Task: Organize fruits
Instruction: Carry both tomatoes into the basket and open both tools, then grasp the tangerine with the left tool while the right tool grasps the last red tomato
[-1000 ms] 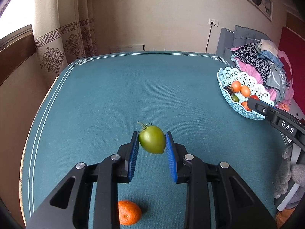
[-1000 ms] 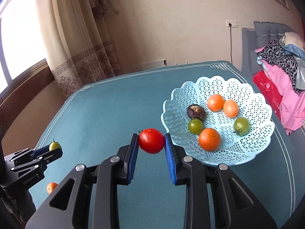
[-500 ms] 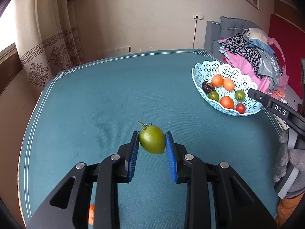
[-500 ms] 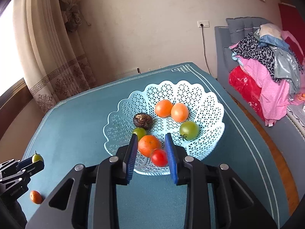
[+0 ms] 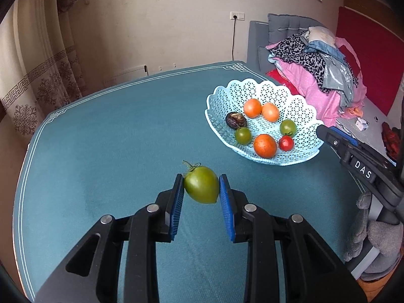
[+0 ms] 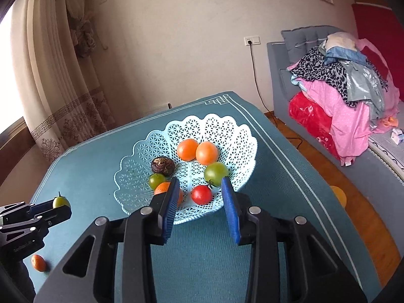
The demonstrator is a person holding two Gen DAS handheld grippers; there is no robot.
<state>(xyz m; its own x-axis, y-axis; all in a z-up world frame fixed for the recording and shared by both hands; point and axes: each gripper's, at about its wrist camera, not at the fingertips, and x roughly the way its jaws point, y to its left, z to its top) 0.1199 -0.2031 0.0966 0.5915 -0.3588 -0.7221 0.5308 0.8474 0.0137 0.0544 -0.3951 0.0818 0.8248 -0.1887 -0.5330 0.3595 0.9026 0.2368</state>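
**Left gripper hugging a green tomato, right one empty over the basket**

Left black two-finger gripper with blue pads (image 5: 201, 189) is clamped on a green, pointy-bottomed tomato with a curly stem (image 5: 201, 187), holding it up off the teal tablecloth with the white line border (image 5: 113, 136). That tomato sits short of the pale blue lattice plastic basket (image 5: 300, 106), which is off to the right and further back on the table.

Right black two-finger gripper with blue pads (image 6: 200, 197) has its jaws spread wide with nothing between them, hanging just above the near edge of the basket (image 6: 141, 156). Right below the gap sits a small red tomato (image 6: 201, 194), lying in the basket, not touching either pad as far as I can see.

Also in the basket: two orange mandarins (image 6: 197, 151) side by side at the back, a dark brown wrinkly fruit (image 6: 162, 166) on the left, a small green tomato (image 6: 156, 180) just in front of it, a bigger green tomato (image 6: 216, 173) on the right, and one more orange fruit (image 6: 162, 188) half hidden behind the right gripper's left finger.

One small orange mandarin (image 6: 38, 262) lies on the cloth, well apart from the basket, down by the left gripper.
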